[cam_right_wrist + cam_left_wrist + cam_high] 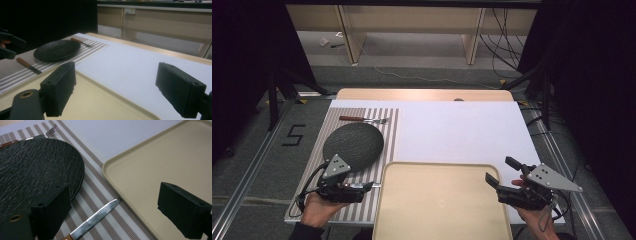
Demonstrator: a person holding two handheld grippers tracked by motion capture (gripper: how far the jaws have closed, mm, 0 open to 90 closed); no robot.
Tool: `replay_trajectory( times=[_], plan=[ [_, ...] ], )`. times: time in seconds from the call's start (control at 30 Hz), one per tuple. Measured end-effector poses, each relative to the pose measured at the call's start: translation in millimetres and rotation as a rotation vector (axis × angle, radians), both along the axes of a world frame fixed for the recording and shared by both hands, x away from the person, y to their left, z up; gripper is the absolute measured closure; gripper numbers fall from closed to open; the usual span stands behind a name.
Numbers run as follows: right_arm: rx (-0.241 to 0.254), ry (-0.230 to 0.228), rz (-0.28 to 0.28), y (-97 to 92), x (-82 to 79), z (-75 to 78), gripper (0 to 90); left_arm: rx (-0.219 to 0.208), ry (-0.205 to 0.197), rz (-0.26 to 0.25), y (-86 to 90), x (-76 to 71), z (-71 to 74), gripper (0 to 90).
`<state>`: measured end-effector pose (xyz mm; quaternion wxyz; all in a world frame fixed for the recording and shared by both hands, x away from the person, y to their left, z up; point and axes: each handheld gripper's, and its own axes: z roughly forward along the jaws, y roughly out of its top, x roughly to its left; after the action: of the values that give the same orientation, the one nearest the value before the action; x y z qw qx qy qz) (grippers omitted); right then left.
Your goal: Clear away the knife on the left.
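Here your left gripper [367, 186] gapes wide, empty, over the steel knife [96, 218]; rough dark plate [37, 167] beside, smooth beige tray [160, 165] opposite. Right gripper [502, 172] wide, empty.

Beyond the far edge of the wooden table [424, 94], well ahead of both held tools, a pale wooden cabinet frame [412, 30] is seen on upright legs, its lower bay open. A grey floor [252, 150] is spread around the table, marked with a black numeral 5 [293, 135] out to the left of the left tool. Metal floor rails [242, 185] are laid along both sides. Black curtains [592, 75] are hung left and right, swallowing the light. Loose black cables [502, 45] are draped far ahead on the right, and a small scrap, possibly paper [324, 42], is left under the cabinet.
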<state>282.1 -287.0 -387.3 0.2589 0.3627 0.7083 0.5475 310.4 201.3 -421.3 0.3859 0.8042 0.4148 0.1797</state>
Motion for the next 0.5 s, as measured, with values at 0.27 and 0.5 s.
replay_trajectory(
  times=[0.27, 0.5],
  plan=[
    [-0.002, 0.000, 0.001, 0.2, 0.1, -0.2, 17.4, 0.121, 0.070, 0.009, 3.5, 7.1, -2.3, 11.1],
    [-0.001, 0.002, 0.001, 0.5, 0.4, -0.4, 17.4, 0.192, 0.146, -0.003, 17.5, 15.0, -8.9, 12.6]
  ],
)
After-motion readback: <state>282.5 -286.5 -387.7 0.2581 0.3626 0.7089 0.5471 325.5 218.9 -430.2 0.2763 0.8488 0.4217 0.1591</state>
